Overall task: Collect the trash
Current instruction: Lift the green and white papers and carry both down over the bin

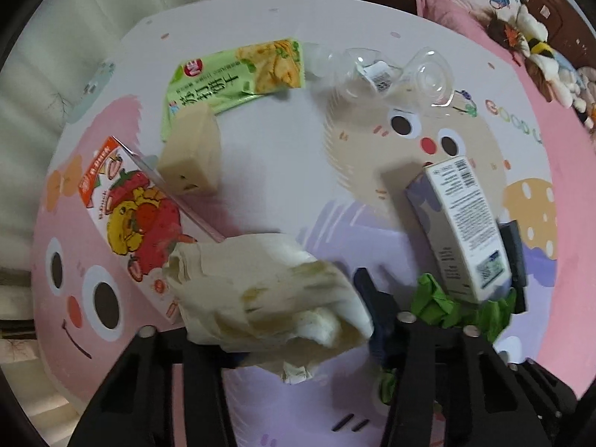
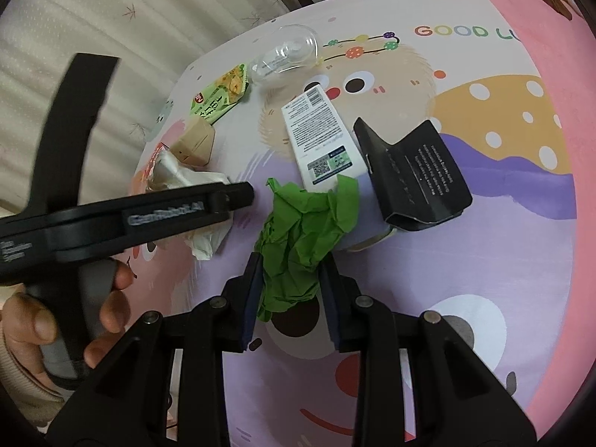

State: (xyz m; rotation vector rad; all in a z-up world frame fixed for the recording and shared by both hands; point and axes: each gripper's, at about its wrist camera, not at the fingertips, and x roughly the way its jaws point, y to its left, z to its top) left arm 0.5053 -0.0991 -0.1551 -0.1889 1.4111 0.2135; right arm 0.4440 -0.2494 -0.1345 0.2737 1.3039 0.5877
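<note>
Boxes [image 2: 320, 138] and wrappers [image 2: 219, 97] crowd the sheet's [image 2: 484, 260] left — right side open.

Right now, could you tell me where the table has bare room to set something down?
Free: the patch between the cracker wrapper, clear plastic shells and white carton. Crowded: around the crumpled tissue, strawberry box and green paper.

A round table [image 2: 484, 223] covered in a pink and lilac cartoon-print cloth carries scattered litter: a green biscuit wrapper [image 1: 231, 82], a clear plastic blister shell [image 1: 380, 74], a small beige cardboard box [image 1: 192, 160], a strawberry-printed carton [image 1: 130, 216], a white barcode box [image 2: 320, 138] and a flattened black box [image 2: 417, 171]
</note>
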